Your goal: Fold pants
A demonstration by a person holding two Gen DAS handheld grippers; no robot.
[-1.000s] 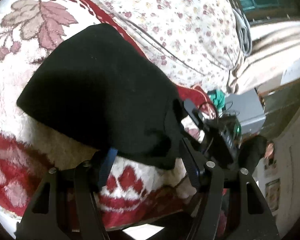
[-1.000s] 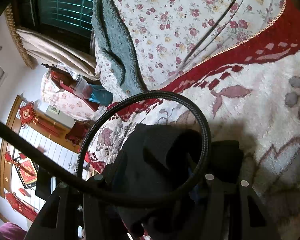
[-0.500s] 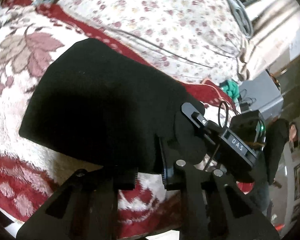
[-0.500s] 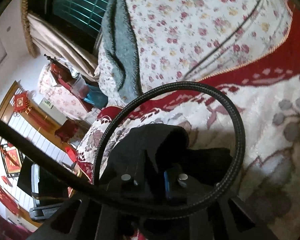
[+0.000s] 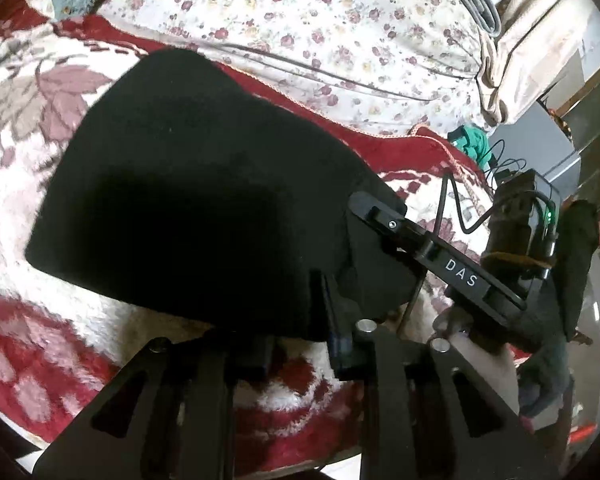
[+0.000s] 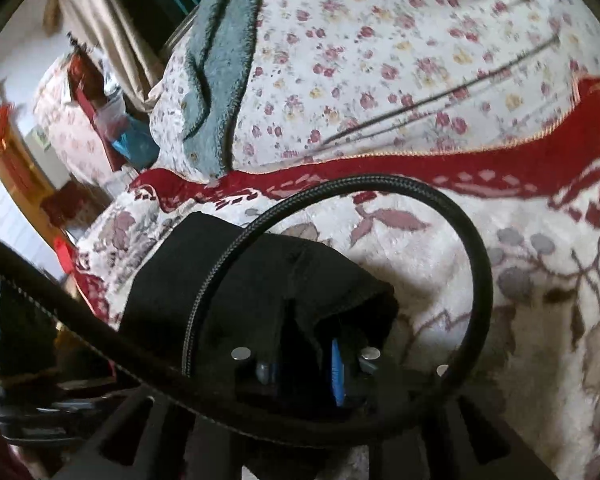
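Observation:
The black pants (image 5: 196,200) lie folded into a thick pad on the red and white plush blanket (image 5: 32,120). My left gripper (image 5: 300,340) is shut on the pants' near edge. The right gripper's body (image 5: 452,268), marked DAS, shows at the right of the left wrist view, gripping the same edge. In the right wrist view my right gripper (image 6: 308,364) is shut on the black pants (image 6: 240,280), whose cloth bunches over the fingers. A black braided cable (image 6: 476,272) loops across that view.
A floral quilt (image 5: 340,28) with a grey-blue blanket (image 6: 216,60) is heaped behind the pants. Curtains (image 5: 520,40), a grey box (image 5: 540,148) with cables and green cloth lie to the right. Red furniture (image 6: 88,92) stands past the bed.
Both grippers have closed on the pants' near edge and lifted it slightly. The left gripper's jaws came together from wide open; the right gripper moved closer alongside it.

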